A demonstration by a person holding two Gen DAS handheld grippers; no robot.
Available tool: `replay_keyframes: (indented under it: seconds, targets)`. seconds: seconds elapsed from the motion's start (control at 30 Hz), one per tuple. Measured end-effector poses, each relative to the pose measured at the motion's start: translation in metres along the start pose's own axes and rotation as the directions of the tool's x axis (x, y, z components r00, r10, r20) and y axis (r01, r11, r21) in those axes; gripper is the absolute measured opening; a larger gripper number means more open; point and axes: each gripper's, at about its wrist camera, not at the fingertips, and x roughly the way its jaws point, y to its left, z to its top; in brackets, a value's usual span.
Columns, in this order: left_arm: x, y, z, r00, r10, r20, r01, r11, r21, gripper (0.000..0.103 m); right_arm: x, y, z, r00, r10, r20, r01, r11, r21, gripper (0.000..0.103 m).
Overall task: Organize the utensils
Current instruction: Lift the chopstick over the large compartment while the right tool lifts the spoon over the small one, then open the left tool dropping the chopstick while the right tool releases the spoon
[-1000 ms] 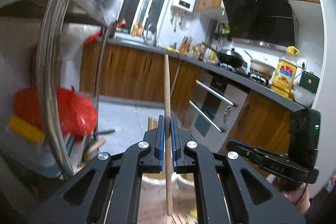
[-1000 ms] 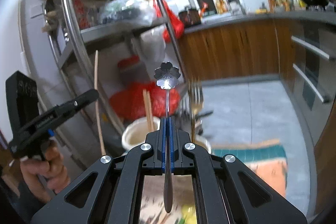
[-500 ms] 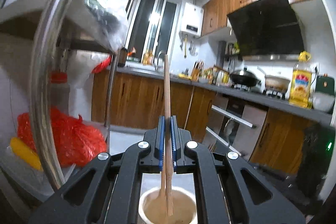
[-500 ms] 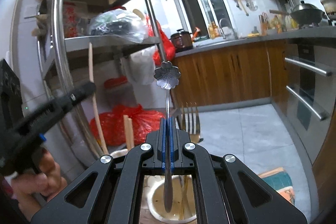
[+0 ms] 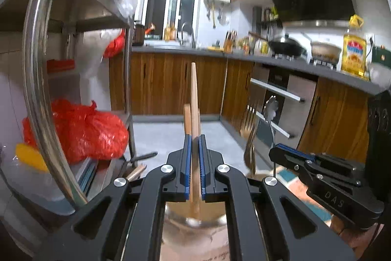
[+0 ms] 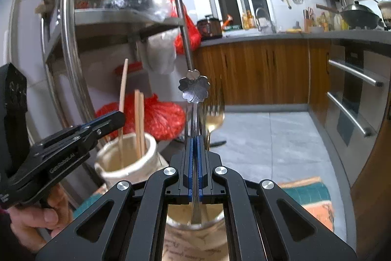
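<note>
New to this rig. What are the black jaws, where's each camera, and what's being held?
No robot here: a person carries a hand-held gripper in each hand, with a fisheye camera on each looking along its fingers. In the left wrist view, the left hand-held gripper is shut on a wooden chopstick. In the right wrist view, the right hand-held gripper is shut on a flower-tipped spoon. Each is over its own cream ceramic jar, one with chopsticks, one with a fork.

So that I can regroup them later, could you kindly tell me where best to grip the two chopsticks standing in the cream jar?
Grip the two chopsticks together on their upper halves, coming from above: they stand near upright, side by side, lower ends sunk in the cream jar.
</note>
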Motion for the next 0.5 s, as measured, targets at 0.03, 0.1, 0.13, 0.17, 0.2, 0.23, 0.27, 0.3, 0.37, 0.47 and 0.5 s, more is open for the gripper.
replay_keyframes:
  seconds: [0.03, 0.1, 0.13, 0.17, 0.2, 0.23, 0.27, 0.3, 0.37, 0.47, 0.5]
  targets:
    - [0.002, -0.001, -0.002, 1.0, 0.005, -0.026, -0.005, 1.0, 0.007, 0.005, 0.001, 0.001, -0.003, 1.0, -0.011, -0.015, 0.011, 1.0, -0.007, 0.004]
    - [0.005, -0.002, -0.004, 0.998, 0.006, -0.063, -0.005, 1.0, 0.016, 0.005, 0.005, 0.001, -0.006, 0.999, -0.026, -0.048, 0.025, 1.0, -0.014, 0.004]
    - [0.006, -0.002, -0.005, 0.996, 0.008, -0.084, -0.006, 1.0, 0.02, 0.005, 0.006, 0.001, -0.008, 0.998, -0.03, -0.058, 0.029, 0.999, -0.016, 0.004]
    - [0.008, -0.001, -0.006, 0.995, 0.007, -0.104, -0.004, 1.0, 0.023, 0.005, 0.007, 0.001, -0.009, 0.997, -0.035, -0.066, 0.034, 0.999, -0.018, 0.004]
    - [0.008, -0.001, -0.006, 0.993, 0.006, -0.115, -0.003, 1.0, 0.024, 0.005, 0.009, 0.001, -0.009, 0.996, -0.039, -0.082, 0.038, 0.999, -0.019, 0.004]
    - [0.009, -0.001, -0.006, 0.992, 0.011, -0.128, -0.007, 1.0, 0.025, 0.005, 0.01, 0.001, -0.01, 0.995, -0.042, -0.094, 0.04, 0.999, -0.02, 0.004]
    - [0.011, -0.001, -0.006, 0.99, 0.013, -0.14, -0.009, 1.0, 0.028, 0.005, 0.012, 0.001, -0.011, 0.993, -0.043, -0.107, 0.041, 0.999, -0.021, 0.004]
    - [0.012, -0.001, -0.007, 0.989, 0.014, -0.151, -0.01, 0.999, 0.031, 0.006, 0.013, 0.002, -0.011, 0.992, -0.043, -0.116, 0.041, 0.999, -0.023, 0.004]
    - [0.015, 0.0, -0.007, 0.985, 0.022, -0.172, -0.017, 0.999, 0.034, 0.006, 0.016, 0.003, -0.013, 0.99, -0.053, -0.131, 0.049, 0.998, -0.034, 0.004]
    - [0.017, 0.001, -0.007, 0.983, 0.019, -0.181, -0.014, 0.999, 0.033, 0.006, 0.017, 0.004, -0.012, 0.989, -0.053, -0.14, 0.049, 0.998, -0.035, 0.004]
    - [0.017, 0.001, -0.007, 0.983, 0.019, -0.185, -0.013, 0.999, 0.031, 0.006, 0.017, 0.004, -0.012, 0.988, -0.05, -0.143, 0.045, 0.998, -0.032, 0.004]
